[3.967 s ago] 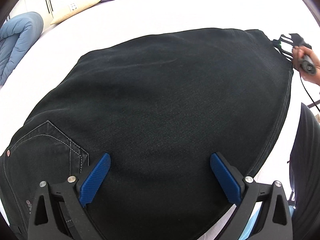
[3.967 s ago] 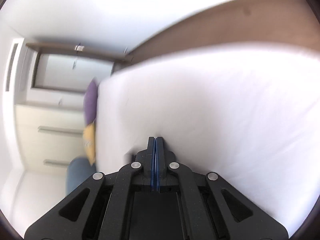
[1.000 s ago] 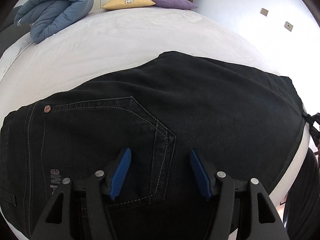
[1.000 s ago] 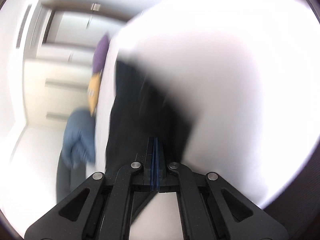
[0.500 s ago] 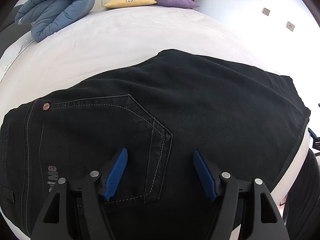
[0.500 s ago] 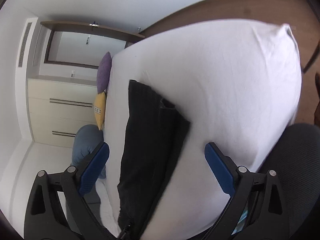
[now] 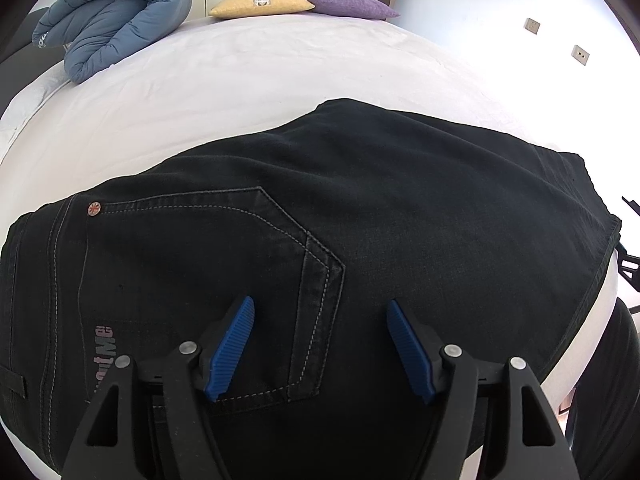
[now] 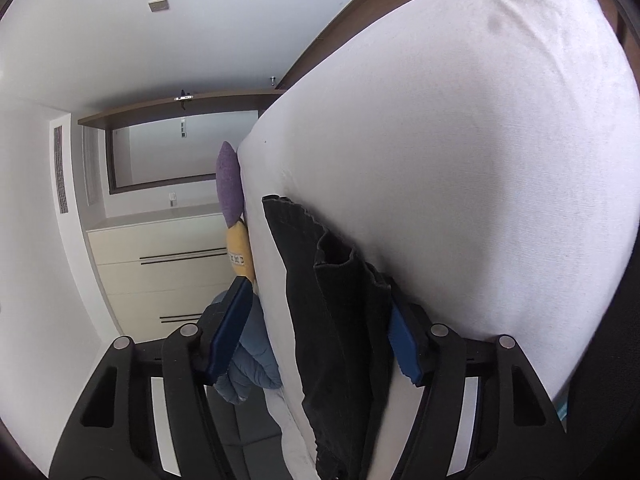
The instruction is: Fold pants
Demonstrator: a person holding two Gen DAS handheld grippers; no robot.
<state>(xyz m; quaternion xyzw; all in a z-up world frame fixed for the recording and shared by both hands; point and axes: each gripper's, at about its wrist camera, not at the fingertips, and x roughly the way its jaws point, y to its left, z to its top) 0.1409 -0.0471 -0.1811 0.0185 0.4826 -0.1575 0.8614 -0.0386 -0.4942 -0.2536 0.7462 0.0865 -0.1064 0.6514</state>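
A white bed (image 7: pixel 280 76) fills most of both views, stretching away ahead of the left gripper (image 7: pixel 320 344) and rising as a pale wall to the right of the right gripper (image 8: pixel 316 336). On it lie the black pants (image 7: pixel 360 220), spread flat directly under and ahead of the left gripper, waistband end to its left and the hem end far to its right; in the right wrist view the same pants (image 8: pixel 340 320) run as a dark folded band straight out between that tool's blue pads. A rolled blue duvet (image 7: pixel 116 12) sits far ahead and left of the left gripper, with a yellow pillow (image 7: pixel 260 2) and a purple pillow (image 7: pixel 352 4) beyond it toward the headboard end. The left gripper hangs with its jaws spread wide over the back pocket (image 7: pixel 224 280), gripping nothing. The right gripper's jaws are also parted, straddling the hem edge of the fabric; whether the pads press on the cloth cannot be told. A small copper rivet (image 7: pixel 94 208) marks the pocket corner, ahead-left of the left tool.
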